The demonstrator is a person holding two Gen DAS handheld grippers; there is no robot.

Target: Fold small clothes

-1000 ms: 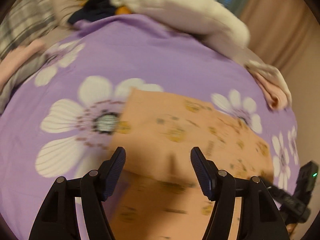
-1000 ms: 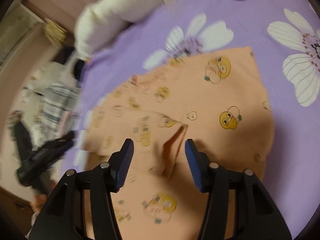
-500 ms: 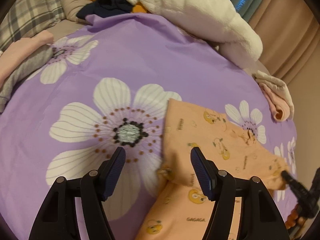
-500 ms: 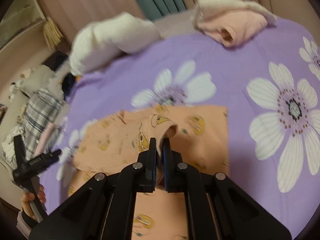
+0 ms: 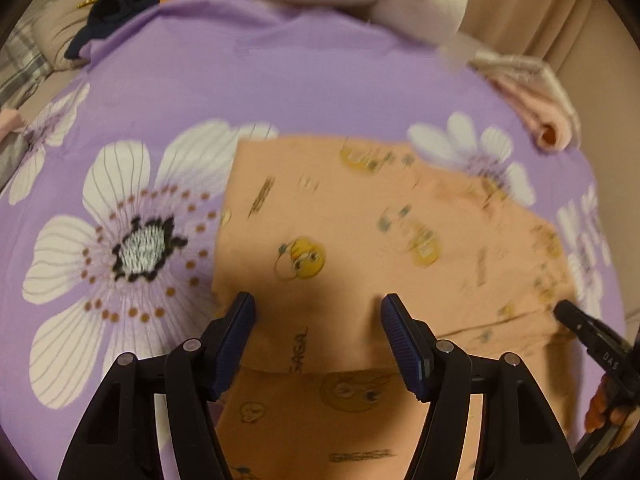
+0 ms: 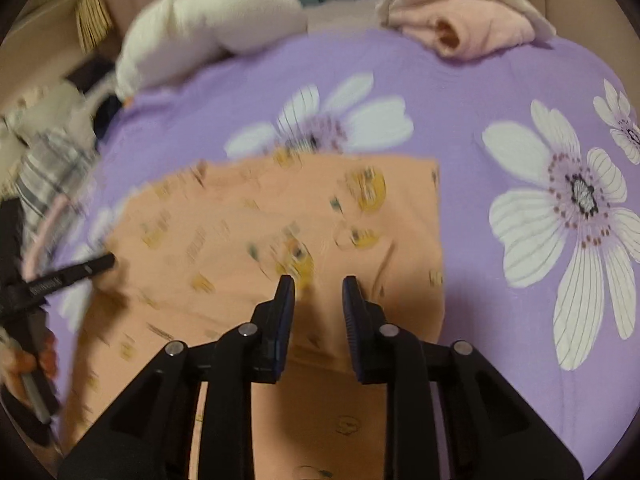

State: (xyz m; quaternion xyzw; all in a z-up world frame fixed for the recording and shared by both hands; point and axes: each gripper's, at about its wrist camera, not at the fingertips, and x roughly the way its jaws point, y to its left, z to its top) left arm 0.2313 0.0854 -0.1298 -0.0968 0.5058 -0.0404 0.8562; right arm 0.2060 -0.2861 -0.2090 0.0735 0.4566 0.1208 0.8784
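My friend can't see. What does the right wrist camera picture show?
An orange garment printed with yellow cartoon faces lies partly folded on a purple bedspread with big white flowers. The right gripper hovers over it, its black fingers slightly apart with nothing pinched, having just opened. Pale pink folded clothes sit at the far edge.

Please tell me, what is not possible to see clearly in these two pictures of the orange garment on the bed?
- Orange garment, left wrist view: motion blur smears the far prints; the bottom edge and the left gripper cut off its near part.
- Same garment, right wrist view: prints blurred; the right gripper hides the cloth below it.
- Which kind of garment it is: cannot be told.
- Pink folded clothes: too blurred for detail.
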